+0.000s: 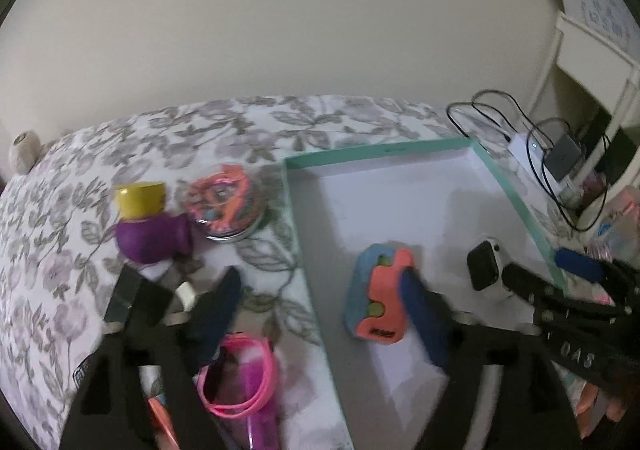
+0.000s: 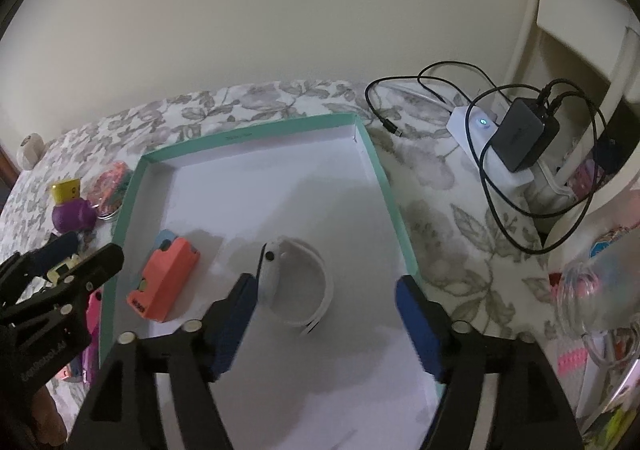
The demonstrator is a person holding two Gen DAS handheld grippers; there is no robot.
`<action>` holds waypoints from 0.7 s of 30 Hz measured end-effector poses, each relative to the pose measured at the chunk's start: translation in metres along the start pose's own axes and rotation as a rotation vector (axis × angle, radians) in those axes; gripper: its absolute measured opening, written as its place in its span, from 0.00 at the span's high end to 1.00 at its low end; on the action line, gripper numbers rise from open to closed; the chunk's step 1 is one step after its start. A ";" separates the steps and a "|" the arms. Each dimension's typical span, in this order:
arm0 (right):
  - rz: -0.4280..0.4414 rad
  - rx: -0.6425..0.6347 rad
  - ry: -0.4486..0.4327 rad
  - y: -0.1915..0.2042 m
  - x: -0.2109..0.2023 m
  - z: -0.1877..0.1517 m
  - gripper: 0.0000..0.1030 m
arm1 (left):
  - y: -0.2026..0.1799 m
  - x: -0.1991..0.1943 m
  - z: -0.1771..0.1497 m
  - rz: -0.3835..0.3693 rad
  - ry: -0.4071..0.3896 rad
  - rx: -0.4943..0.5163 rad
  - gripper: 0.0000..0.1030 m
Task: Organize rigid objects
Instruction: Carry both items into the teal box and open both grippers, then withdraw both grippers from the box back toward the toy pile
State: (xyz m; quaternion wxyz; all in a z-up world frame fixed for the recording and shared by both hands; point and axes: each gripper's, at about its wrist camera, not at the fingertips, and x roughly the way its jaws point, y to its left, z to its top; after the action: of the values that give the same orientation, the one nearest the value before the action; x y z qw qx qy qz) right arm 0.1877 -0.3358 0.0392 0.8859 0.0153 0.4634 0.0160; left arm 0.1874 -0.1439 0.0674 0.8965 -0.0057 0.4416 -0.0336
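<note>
A shallow teal-rimmed box lies on the floral cloth. In it lie an orange and blue toy block and a white smartwatch. My left gripper is open above the box's left wall, empty; its right finger is beside the block. My right gripper is open and empty above the watch; it shows at the right in the left wrist view. A purple toy with yellow cap, a round patterned tin and pink bands lie left of the box.
A white power strip with a grey charger and black cables sits right of the box. A clear plastic bottle lies at the right. A cream wall and a white chair stand behind.
</note>
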 end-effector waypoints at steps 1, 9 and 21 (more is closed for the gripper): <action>0.001 -0.003 -0.001 0.002 -0.001 -0.001 0.14 | 0.003 -0.002 0.000 -0.004 -0.004 -0.011 0.16; 0.003 -0.038 -0.027 0.017 -0.011 -0.006 0.00 | 0.018 -0.010 -0.001 0.004 -0.028 -0.064 0.09; -0.006 -0.036 -0.049 0.025 -0.031 -0.007 0.00 | 0.029 -0.039 0.002 0.047 -0.036 -0.093 0.00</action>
State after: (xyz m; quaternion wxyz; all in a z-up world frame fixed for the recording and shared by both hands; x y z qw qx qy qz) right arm 0.1639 -0.3124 0.0613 0.8972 -0.0017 0.4412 0.0213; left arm 0.1666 -0.1122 0.0980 0.9036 -0.0377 0.4266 0.0079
